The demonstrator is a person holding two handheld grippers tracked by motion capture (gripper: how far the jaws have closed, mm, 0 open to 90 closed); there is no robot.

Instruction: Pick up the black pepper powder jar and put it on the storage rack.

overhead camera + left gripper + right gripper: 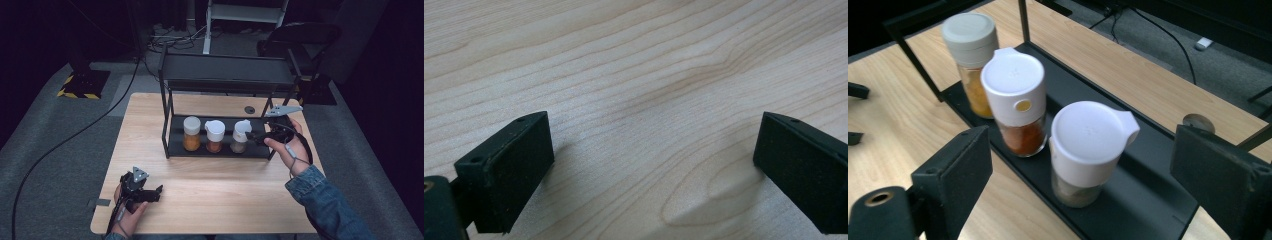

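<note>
Pale wooden table (pixel 210 195) on grey carpet (pixel 55 150) in a dark room; both grippers' jaws gape wide, empty.

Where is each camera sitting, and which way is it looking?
High view: above the person's side, looking forward and down at the table, rack, both hands and the left gripper.
Left gripper view: rides the left gripper, facing bare tabletop; its two open black fingers show.
Right gripper view: rides the right gripper, facing three spice jars; its open fingers show.
Shared: the high and right gripper views both show the nearest white-capped jar.
</note>
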